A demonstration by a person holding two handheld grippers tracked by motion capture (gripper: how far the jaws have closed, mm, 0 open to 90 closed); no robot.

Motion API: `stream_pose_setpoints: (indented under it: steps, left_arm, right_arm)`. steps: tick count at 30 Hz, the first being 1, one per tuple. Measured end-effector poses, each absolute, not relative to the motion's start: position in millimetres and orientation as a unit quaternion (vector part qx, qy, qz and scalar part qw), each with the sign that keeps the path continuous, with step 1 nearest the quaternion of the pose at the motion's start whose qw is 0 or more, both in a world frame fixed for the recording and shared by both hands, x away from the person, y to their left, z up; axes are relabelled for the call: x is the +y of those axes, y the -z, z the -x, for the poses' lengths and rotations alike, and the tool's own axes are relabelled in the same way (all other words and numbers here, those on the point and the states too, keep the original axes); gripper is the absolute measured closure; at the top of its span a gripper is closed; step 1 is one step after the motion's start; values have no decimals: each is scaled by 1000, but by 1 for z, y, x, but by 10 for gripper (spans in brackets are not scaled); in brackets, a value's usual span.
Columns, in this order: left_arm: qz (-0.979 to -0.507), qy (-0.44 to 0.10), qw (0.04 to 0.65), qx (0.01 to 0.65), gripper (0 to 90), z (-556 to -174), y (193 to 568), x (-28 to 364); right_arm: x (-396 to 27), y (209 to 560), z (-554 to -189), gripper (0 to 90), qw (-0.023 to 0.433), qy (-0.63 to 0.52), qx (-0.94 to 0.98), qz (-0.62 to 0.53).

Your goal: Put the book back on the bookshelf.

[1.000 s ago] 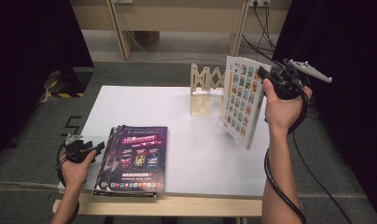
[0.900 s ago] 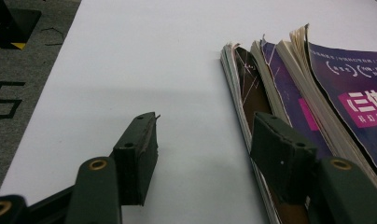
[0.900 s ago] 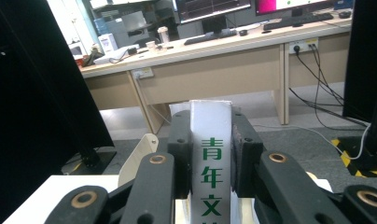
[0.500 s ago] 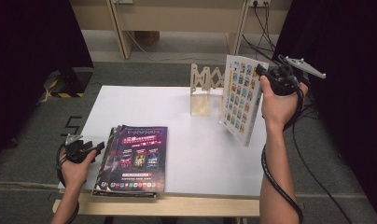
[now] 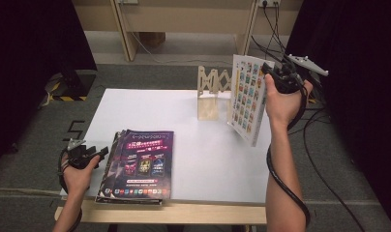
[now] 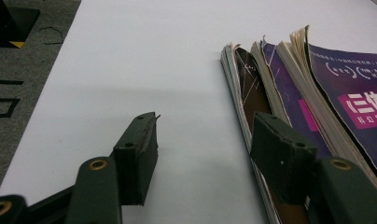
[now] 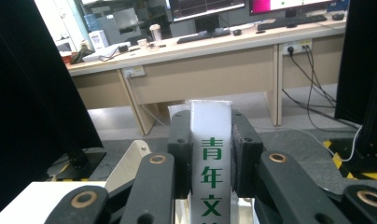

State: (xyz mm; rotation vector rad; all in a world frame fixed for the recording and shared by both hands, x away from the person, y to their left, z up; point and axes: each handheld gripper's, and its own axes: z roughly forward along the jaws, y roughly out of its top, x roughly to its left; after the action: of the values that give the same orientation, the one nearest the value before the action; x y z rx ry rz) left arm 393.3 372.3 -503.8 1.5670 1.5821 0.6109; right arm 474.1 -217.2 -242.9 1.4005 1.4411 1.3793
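Note:
My right gripper (image 5: 273,72) is shut on a thick white book (image 5: 247,99) and holds it upright in the air at the table's right, just right of a wooden book rack (image 5: 212,94). In the right gripper view the book's white spine (image 7: 210,154) with green characters is clamped between my pads (image 7: 179,149). A stack of purple-covered magazines (image 5: 140,164) lies flat at the table's front left. My left gripper (image 5: 102,152) rests open at the left edge of that stack; in the left gripper view the jaws stand apart over the bare table, the right fingertip (image 6: 280,158) over the magazines' edge (image 6: 252,93).
The white table (image 5: 184,145) has a wooden front edge. Behind it are a desk's legs, wall sockets and cables on grey carpet. Dark curtains stand on both sides. A black cable trails from my right gripper down along the forearm.
The right hand has carried the upright book a little to the left, closer to the wooden rack. The left hand has stayed put.

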Motion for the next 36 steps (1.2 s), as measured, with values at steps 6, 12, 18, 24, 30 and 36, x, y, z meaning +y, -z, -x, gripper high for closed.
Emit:
stream_pose_setpoints:
  steps: [6, 12, 18, 24, 30, 36]
  left_arm:
    - [-618, -241, 407, 628, 407, -393, 504, 373]
    - [-619, -241, 406, 628, 408, -393, 504, 373]
    - [-619, -240, 406, 628, 408, -393, 504, 373]
    - [-618, -239, 407, 628, 407, -393, 504, 373]
    - [-619, -238, 407, 628, 408, -393, 504, 373]
    - [-619, -238, 407, 628, 408, -393, 504, 374]
  right_arm:
    - [-212, 248, -478, 747, 373, -533, 543, -530]
    - [-211, 248, -482, 747, 384, -530, 538, -531]
    - [-208, 247, -486, 746, 391, -529, 534, -530]
    - [-205, 248, -492, 747, 397, -529, 529, -532]
    - [-202, 247, -499, 747, 403, -524, 529, -533]
    - [-202, 246, -505, 746, 406, -521, 526, -535]
